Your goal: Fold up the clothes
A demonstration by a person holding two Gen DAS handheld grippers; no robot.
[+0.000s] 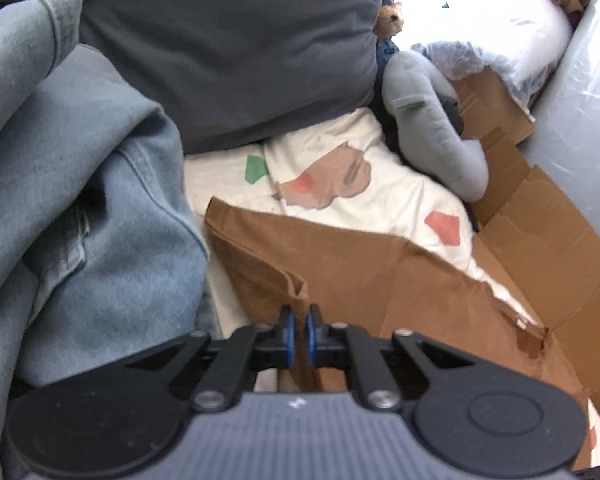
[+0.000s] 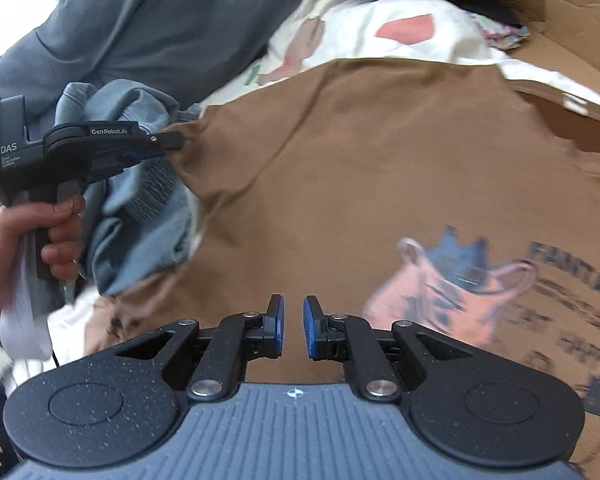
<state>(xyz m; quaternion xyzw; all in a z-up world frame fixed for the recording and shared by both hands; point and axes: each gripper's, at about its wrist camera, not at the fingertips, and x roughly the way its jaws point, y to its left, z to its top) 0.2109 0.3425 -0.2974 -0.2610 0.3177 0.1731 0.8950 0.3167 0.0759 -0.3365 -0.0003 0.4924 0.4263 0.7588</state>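
A brown T-shirt (image 1: pixel 380 280) lies spread on a white printed bedsheet (image 1: pixel 380 200). My left gripper (image 1: pixel 299 330) is shut on a raised fold at the shirt's edge, the brown cloth pinched between the blue pads. In the right wrist view the same left gripper (image 2: pixel 174 140), held by a hand (image 2: pixel 40 232), pinches the sleeve end of the T-shirt (image 2: pixel 340 160) at the left. My right gripper (image 2: pixel 293 312) hovers over the shirt's body, left of its pink and blue print (image 2: pixel 460 280). Its pads stand a little apart with nothing between them.
A pale blue denim garment (image 1: pixel 80 200) is heaped at the left, beside the left gripper. A dark grey cushion (image 1: pixel 240 60) lies behind it. A grey plush toy (image 1: pixel 432 132) and flattened cardboard (image 1: pixel 548 232) border the sheet on the right.
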